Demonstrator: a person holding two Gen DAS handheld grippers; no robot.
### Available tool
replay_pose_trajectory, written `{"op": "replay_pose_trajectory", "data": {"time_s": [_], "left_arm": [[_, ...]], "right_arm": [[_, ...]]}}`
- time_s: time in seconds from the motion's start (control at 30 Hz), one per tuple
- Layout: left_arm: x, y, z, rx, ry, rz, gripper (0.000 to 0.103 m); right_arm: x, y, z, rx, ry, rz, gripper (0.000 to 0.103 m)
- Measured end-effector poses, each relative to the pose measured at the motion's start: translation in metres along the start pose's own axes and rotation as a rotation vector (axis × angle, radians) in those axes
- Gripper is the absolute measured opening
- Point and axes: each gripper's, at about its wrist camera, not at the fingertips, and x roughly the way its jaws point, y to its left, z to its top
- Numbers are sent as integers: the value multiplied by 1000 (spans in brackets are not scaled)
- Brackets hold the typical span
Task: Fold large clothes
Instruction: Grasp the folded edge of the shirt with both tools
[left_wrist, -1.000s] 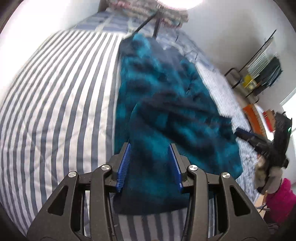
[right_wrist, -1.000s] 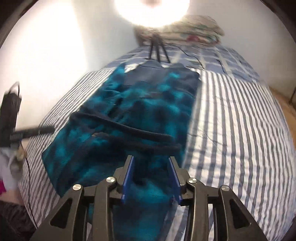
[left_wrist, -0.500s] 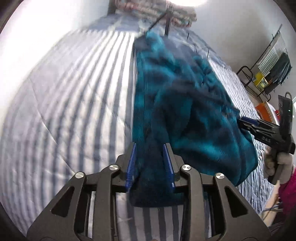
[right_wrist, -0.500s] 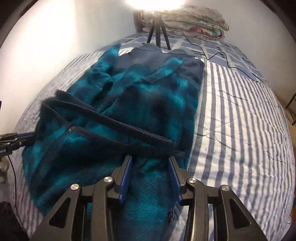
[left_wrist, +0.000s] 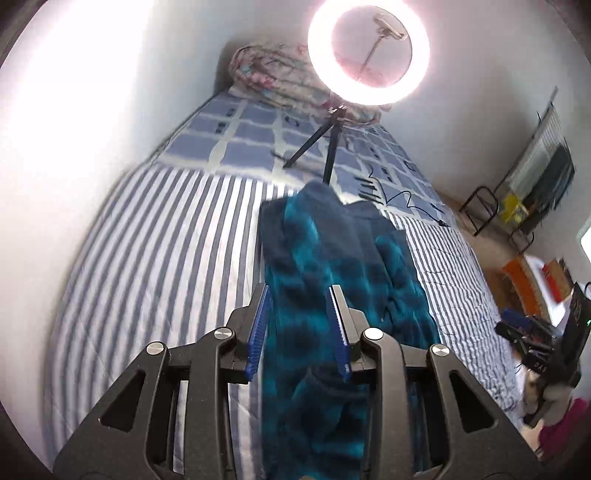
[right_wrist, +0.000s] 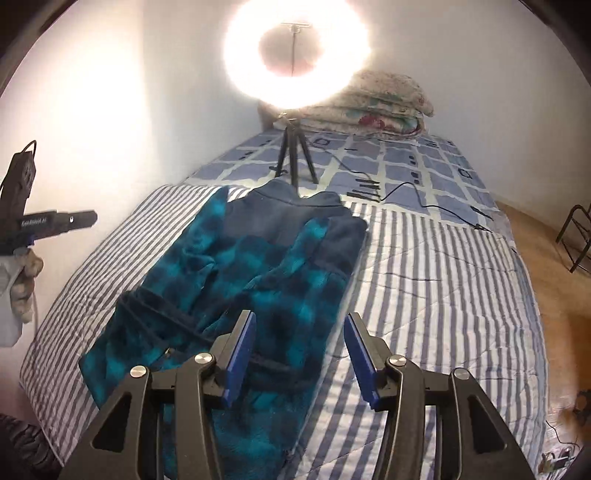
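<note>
A teal and navy fleece jacket lies on the striped bedcover, collar toward the far end. In the left wrist view the jacket runs up between the jaws of my left gripper; the jaws stand apart with the near hem between them, lifted. My right gripper is open and empty, above the jacket's lower right edge. The left gripper also shows at the left of the right wrist view.
A ring light on a small tripod stands at the far end of the bed, cables trailing right. Folded quilts are stacked behind it. A white wall runs along the left. A metal rack and clutter stand on the floor.
My right gripper has opened and let go of the jacket. Both grippers have tilted up and drawn back. My left gripper has lifted the near hem.
</note>
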Motion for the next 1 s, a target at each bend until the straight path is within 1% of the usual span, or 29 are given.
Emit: {"op": "replay_pose_trajectory", "data": {"time_s": [0.07,0.13,0.2,0.27,0.33,0.4,0.5,0.57,0.67,0.8,0.87,0.93,1.0], "left_arm": [[-3,-3,21,63,-32,35,32],[-4,-1,37,80,-54,48,32],[1,1,59,87,-66,44,32],[14,4,70,94,-59,38,32],[37,7,75,100,-32,21,31],[64,11,75,108,-4,22,32],[104,18,70,104,35,23,31],[138,24,69,82,63,14,31],[179,26,66,84,98,3,31],[226,11,59,140,135,-18,31],[245,0,54,173,162,-14,31],[265,-7,48,202,198,14,31],[280,-12,38,226,221,41,31]], "right_arm": [[-3,-5,8,2,-7,-12,52],[-9,-10,15,-1,-13,-24,49],[-10,-17,28,1,-11,-25,40],[-6,-26,41,11,-7,-13,36],[2,-33,49,13,-11,-18,34],[16,-40,55,18,-7,-21,32],[50,-50,58,44,19,-4,30],[73,-52,59,49,32,-1,30],[109,-54,59,60,44,14,30],[159,-52,60,70,69,40,29],[180,-46,60,59,85,54,29],[202,-38,60,33,113,71,30],[219,-30,58,0,134,63,30]]}}
